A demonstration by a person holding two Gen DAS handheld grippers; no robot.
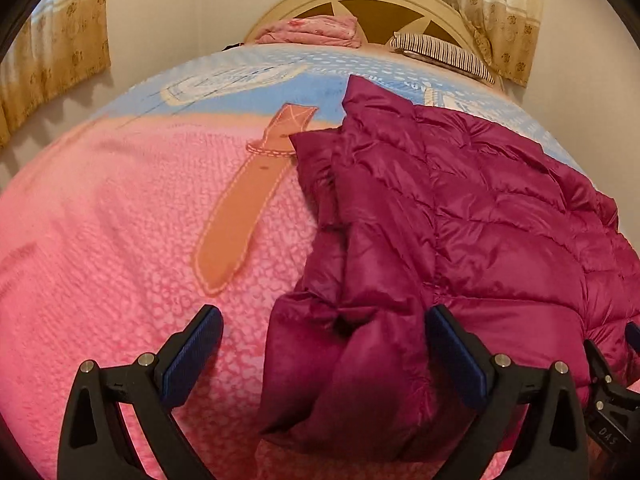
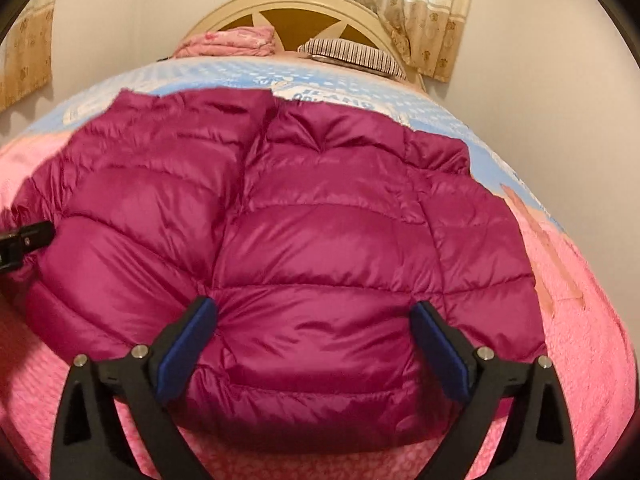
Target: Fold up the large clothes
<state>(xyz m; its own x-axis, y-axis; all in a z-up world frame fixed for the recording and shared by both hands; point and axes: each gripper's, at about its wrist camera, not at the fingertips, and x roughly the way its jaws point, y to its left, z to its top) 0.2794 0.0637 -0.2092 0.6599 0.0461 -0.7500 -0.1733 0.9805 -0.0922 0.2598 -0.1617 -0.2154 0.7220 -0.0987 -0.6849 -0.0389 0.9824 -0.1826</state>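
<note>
Two grippers are seen spread wide over a magenta puffer jacket (image 2: 288, 240) that lies on the pink and blue bedspread (image 1: 100, 240) of a bed. In the right wrist view the jacket fills the middle of the frame, and the right gripper (image 2: 316, 336) straddles the lower middle of it, one blue pad (image 2: 184, 344) at each side of a quilted panel, nothing clamped. Whether the pads touch the fabric cannot be told.

In the left wrist view the jacket occupies the right half of the frame, its long axis running from the lower centre up toward the upper right, with a bunched sleeve (image 1: 344, 360) hanging down between the fingers of the left gripper (image 1: 324, 352). That sleeve sits nearer the right-hand pad (image 1: 456, 360) than the left-hand one, and bare bedspread lies under the other side.

The coming move is judged to turn on this: the loose sleeve lies directly ahead of the left gripper, so it is the nearer tool for taking it, and a fold would be carried toward the right of that frame, across the jacket's body. The slippery shell may slide out of a shallow pinch.
</note>
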